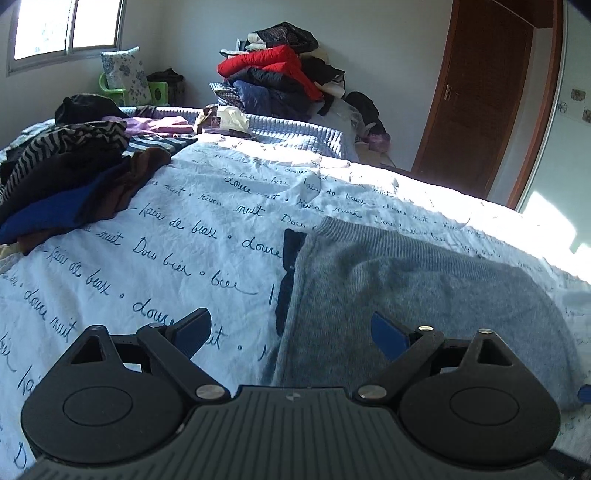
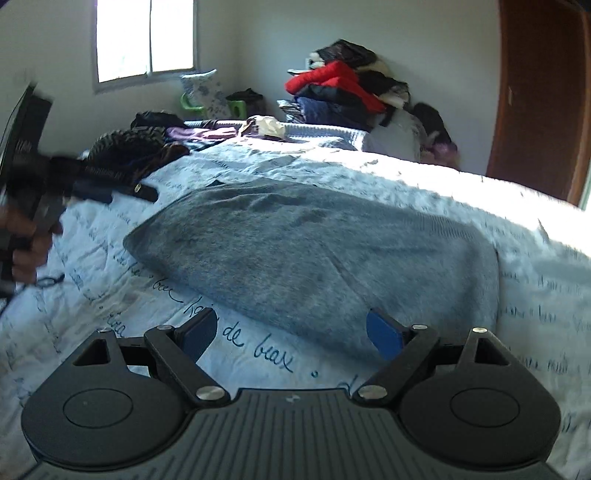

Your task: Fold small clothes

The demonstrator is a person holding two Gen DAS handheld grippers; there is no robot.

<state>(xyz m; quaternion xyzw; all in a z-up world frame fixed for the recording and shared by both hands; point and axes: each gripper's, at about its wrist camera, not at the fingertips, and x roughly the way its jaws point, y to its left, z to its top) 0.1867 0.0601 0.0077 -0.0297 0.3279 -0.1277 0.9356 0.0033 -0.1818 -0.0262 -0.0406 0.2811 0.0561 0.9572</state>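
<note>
the sweater (image 1: pixel 424 288) lies flat on the bed (image 1: pixel 184 229). to its left on the bed, well apart, sits a heap of clothes (image 1: pixel 66 173). behind the sweater, past the bed's far edge, a pile of garments (image 1: pixel 280 74) stands against the wall.

Daylight from the far window (image 1: pixel 66 29) blows out the bed's (image 1: pixel 424 184) right side, edges bend, and the right-wrist view smears with motion blur.
</note>
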